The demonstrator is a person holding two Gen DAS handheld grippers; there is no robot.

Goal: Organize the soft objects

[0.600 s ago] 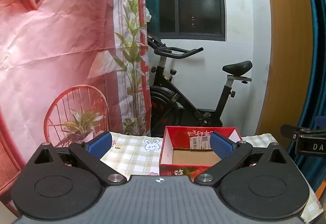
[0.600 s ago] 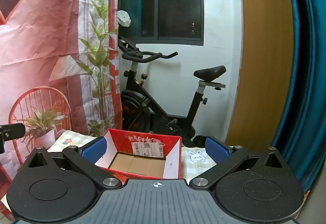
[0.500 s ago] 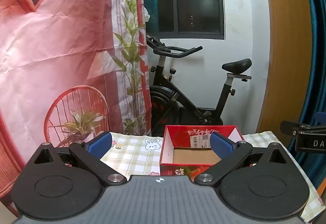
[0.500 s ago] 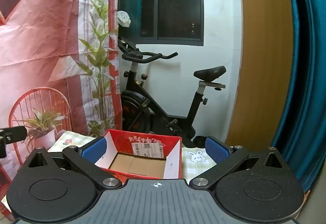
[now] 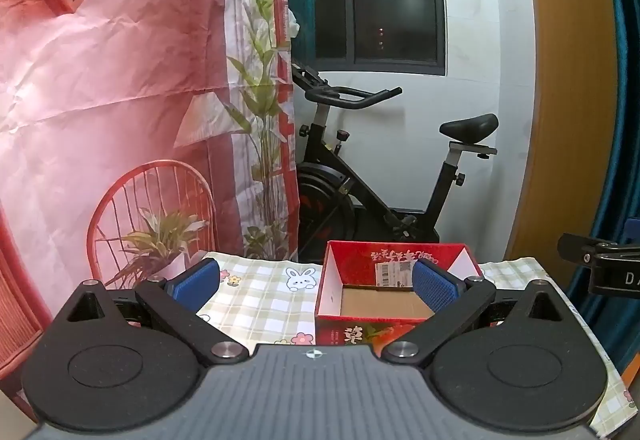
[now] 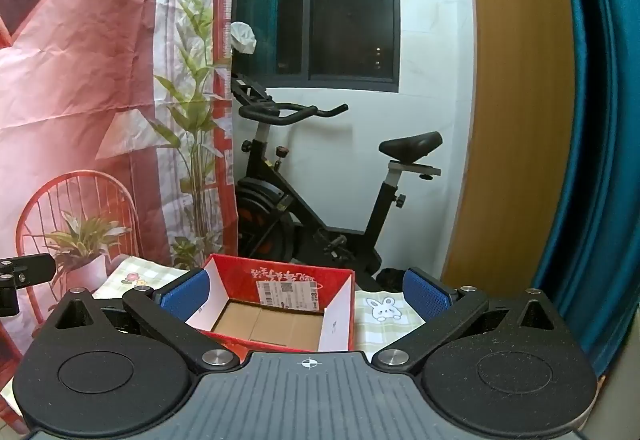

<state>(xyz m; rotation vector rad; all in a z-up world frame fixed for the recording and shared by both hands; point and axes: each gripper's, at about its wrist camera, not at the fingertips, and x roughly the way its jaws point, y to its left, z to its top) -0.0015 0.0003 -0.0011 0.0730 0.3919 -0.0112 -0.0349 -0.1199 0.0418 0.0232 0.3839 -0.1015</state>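
Left tool (image 5: pixel 316 282), right tool (image 6: pixel 306 290) both spread wide, empty; red box (image 5: pixel 396 272) just ahead.

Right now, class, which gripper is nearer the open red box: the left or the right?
Right, narrowly. The right gripper faces the red box nearly head-on, just left of centre; the left gripper has it off toward its right finger.
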